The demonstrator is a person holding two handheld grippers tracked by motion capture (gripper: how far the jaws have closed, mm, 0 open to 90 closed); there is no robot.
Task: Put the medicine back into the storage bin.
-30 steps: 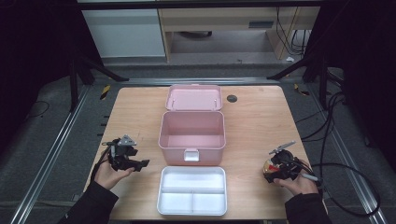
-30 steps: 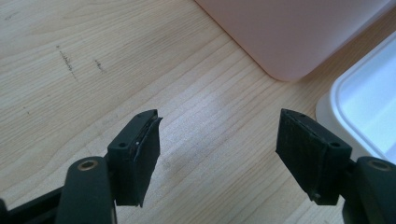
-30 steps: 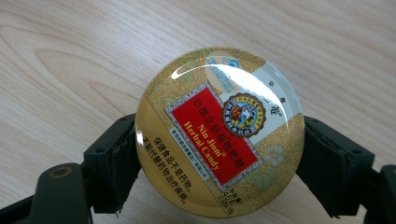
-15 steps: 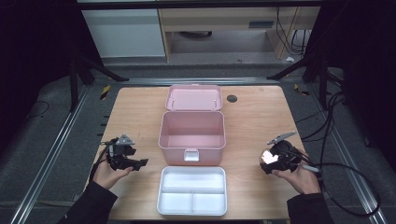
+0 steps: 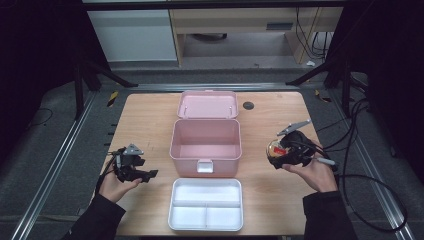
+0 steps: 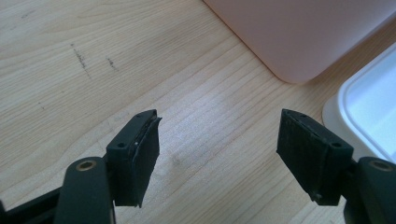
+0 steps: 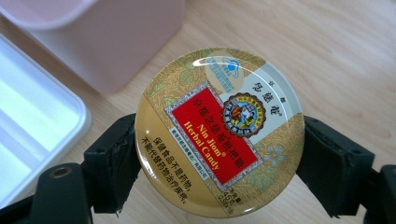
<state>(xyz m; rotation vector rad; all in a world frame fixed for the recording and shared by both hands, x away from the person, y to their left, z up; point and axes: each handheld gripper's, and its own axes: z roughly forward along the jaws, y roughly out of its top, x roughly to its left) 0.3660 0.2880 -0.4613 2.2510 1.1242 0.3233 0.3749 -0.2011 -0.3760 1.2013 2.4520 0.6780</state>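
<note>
We hold a round candy tin in our right tongs. The two black jaws squeeze it on its sides, so the flat lid faces up and we can read it. The red label says "Nin Jiom Herbal Candy", with Chinese writing around it and a small round picture beside it. The tin is up in the air over the right side of the wooden bench, near the pink box.

The pink box is open, with its lid tipped back, so we think the tin is meant to go inside. A white tray with three parts lies just in front of the box.

Our left tongs are spread wide with nothing between them. They wait low over bare wood, near the corner of the box.
</note>
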